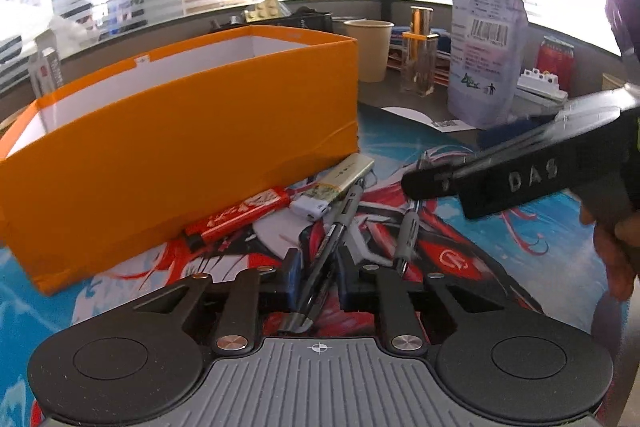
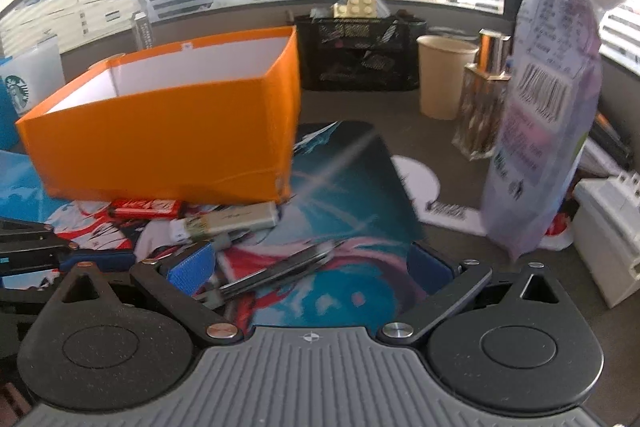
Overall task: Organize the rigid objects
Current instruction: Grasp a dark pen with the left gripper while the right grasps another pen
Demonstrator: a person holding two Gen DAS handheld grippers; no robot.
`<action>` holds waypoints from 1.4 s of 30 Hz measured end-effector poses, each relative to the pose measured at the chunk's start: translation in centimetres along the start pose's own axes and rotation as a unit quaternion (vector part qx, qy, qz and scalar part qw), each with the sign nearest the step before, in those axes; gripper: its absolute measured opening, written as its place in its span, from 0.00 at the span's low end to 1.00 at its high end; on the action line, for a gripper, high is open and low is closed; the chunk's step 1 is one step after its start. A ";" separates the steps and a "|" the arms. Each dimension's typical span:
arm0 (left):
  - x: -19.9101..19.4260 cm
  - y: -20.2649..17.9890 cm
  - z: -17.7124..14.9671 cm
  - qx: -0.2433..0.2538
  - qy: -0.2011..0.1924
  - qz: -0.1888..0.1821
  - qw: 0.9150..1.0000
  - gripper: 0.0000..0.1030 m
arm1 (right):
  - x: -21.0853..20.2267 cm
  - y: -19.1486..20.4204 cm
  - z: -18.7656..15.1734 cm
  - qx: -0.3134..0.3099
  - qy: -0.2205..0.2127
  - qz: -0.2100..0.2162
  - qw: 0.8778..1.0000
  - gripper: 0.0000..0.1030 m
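An open orange box [image 1: 180, 143] stands on a printed mat; it also shows in the right wrist view [image 2: 168, 123]. In front of it lie a red lighter [image 1: 240, 215], a silver-and-white lighter [image 1: 336, 187] and two pens. My left gripper [image 1: 318, 275] has its blue pads close around a black pen [image 1: 332, 247], touching it. A grey pen [image 1: 406, 239] lies to its right. My right gripper [image 2: 312, 267] is open and empty above the mat, with a dark pen [image 2: 280, 269] lying between its fingers. The right gripper's body [image 1: 520, 171] hangs over the mat's right side.
A tall spouted pouch [image 2: 544, 107] stands at the right, with a glass bottle [image 2: 480, 107], a paper cup [image 2: 444, 79] and a black mesh organiser [image 2: 360, 55] behind. A white device [image 2: 612, 227] sits far right, and a red can [image 1: 554, 61] behind.
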State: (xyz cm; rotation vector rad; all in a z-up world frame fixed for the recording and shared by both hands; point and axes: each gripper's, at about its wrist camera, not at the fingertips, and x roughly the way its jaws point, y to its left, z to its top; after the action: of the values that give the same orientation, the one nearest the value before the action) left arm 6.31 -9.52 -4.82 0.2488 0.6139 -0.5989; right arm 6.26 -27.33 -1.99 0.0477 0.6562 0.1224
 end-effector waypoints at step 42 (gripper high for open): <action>-7.0 3.7 -3.4 -0.106 -0.025 0.031 0.994 0.11 | -1.7 4.0 -2.5 -0.042 0.008 0.039 0.998 0.09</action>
State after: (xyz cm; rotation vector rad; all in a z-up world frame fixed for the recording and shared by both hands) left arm 2.33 -2.12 -3.12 0.0541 0.6148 -0.4743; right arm 3.02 -23.62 -2.59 -0.0083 0.6646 0.2254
